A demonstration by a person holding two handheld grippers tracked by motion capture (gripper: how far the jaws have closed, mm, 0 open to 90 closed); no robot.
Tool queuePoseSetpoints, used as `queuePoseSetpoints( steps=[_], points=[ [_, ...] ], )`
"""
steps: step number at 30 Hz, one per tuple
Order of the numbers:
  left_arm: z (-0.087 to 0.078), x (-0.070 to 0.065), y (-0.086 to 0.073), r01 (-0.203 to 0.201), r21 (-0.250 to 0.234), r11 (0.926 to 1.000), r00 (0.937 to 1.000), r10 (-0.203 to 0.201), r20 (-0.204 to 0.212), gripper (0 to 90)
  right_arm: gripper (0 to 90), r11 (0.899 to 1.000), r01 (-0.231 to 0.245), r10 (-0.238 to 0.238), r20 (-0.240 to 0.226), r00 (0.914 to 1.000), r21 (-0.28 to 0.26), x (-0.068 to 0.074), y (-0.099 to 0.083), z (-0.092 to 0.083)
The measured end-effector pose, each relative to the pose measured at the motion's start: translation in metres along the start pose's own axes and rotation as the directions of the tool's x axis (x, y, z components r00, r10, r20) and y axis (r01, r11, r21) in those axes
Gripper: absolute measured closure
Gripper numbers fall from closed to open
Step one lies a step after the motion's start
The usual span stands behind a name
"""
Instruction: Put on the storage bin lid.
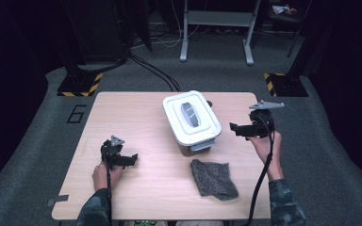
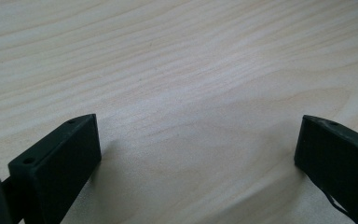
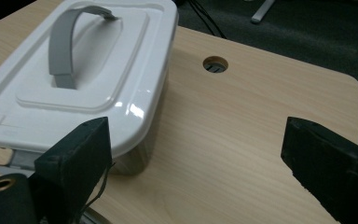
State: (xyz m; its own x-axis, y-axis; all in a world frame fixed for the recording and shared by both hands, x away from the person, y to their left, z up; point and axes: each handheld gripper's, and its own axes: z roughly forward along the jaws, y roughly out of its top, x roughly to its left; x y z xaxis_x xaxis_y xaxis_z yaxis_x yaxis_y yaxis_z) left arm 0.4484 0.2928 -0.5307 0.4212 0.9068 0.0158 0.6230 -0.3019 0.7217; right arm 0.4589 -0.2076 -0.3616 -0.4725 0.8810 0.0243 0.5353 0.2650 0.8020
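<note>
Both grippers, left (image 1: 133,160) and right (image 1: 232,128), fingers spread, flank the box (image 1: 192,121) on bare table (image 1: 146,188).

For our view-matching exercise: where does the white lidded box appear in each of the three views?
High view: white lidded box sits at the table's centre, toward the far edge.
Left gripper view: not in it; bare wooden tabletop.
Right gripper view: upper left, grey handle up.
Shared landmark: the wooden tabletop.

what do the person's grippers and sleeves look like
Both the left gripper and the right gripper are black, with two blocky, flat-faced jaws. Each carries a grey three-cornered plate on top and trails a black cable back along the forearm. The sleeves are a dark green camouflage pattern.
</note>
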Motion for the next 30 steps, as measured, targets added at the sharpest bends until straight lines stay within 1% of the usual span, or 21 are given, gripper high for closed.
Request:
queuePoseSetpoints(
  steps=[1,4,5,8,10,11,12,13,15,20,23,24,26,27,29,30],
  points=[
    [0.000,0.000,0.000,0.000,0.000,1.0000,1.0000,0.000,0.000,0.0,7.7,1.000,-0.001,0.001,0.004,1.0000,0.000,-0.002,-0.004,0.000],
    [0.000,0.000,0.000,0.000,0.000,1.0000,1.0000,0.000,0.000,0.0,7.7,0.999,-0.028,0.028,0.021,0.9994,0.015,-0.011,-0.019,0.004],
    [0.000,0.000,0.000,0.000,0.000,1.0000,1.0000,0.000,0.000,0.0,7.7,0.999,-0.027,0.026,0.029,0.9992,0.020,-0.014,-0.024,0.005],
    [0.000,0.000,0.000,0.001,0.000,1.0000,1.0000,-0.001,0.000,0.0,7.6,0.998,-0.047,0.045,0.043,0.9981,0.035,-0.021,-0.040,0.010],
    [0.000,0.000,0.000,0.001,0.000,1.0000,1.0000,-0.001,0.000,0.0,7.3,0.997,-0.072,0.070,0.046,0.9965,0.040,-0.025,-0.051,0.014],
    [0.000,0.000,0.000,0.000,0.000,1.0000,1.0000,0.000,0.000,0.1,7.3,0.997,-0.068,0.065,0.049,0.9966,0.046,-0.027,-0.056,0.015],
    [0.000,0.000,0.000,0.001,0.000,1.0000,1.0000,-0.001,0.000,0.0,7.0,0.995,-0.082,0.079,0.045,0.9958,0.062,-0.029,-0.063,0.018],
    [0.000,0.000,0.000,0.001,0.000,1.0000,1.0000,-0.001,0.000,0.0,6.8,0.993,-0.096,0.093,0.048,0.9945,0.063,-0.030,-0.069,0.020],
    [0.000,0.000,0.000,0.001,0.000,1.0000,1.0000,-0.001,0.000,0.1,6.7,0.992,-0.095,0.090,0.058,0.9942,0.089,-0.033,-0.082,0.026],
    [0.000,0.000,0.000,0.000,0.000,1.0000,1.0000,0.000,0.000,0.0,6.6,0.985,-0.115,0.106,0.071,0.9918,0.128,-0.036,-0.114,0.040],
    [0.000,0.000,0.000,0.001,0.000,1.0000,1.0000,-0.001,-0.001,0.0,5.0,0.983,-0.111,0.101,0.070,0.9924,0.148,-0.035,-0.130,0.047],
    [0.000,0.000,0.000,0.000,0.000,1.0000,1.0000,0.000,0.000,0.0,4.5,0.983,-0.100,0.090,0.071,0.9935,0.156,-0.034,-0.136,0.049],
    [0.000,0.000,0.000,0.000,0.000,1.0000,1.0000,0.000,0.000,0.0,3.9,0.983,-0.102,0.091,0.076,0.9930,0.155,-0.031,-0.145,0.052],
    [0.000,0.000,0.000,0.000,0.000,1.0000,1.0000,0.000,-0.001,0.0,3.4,0.985,-0.082,0.071,0.076,0.9946,0.154,-0.031,-0.149,0.053],
    [0.000,0.000,0.000,0.001,0.000,1.0000,1.0000,-0.001,-0.001,0.0,3.0,0.985,-0.079,0.069,0.075,0.9948,0.151,-0.030,-0.152,0.054],
    [0.000,0.000,0.000,0.000,0.000,1.0000,1.0000,0.000,-0.001,0.0,2.7,0.987,-0.077,0.064,0.089,0.9940,0.144,-0.027,-0.157,0.055]
  ],
)
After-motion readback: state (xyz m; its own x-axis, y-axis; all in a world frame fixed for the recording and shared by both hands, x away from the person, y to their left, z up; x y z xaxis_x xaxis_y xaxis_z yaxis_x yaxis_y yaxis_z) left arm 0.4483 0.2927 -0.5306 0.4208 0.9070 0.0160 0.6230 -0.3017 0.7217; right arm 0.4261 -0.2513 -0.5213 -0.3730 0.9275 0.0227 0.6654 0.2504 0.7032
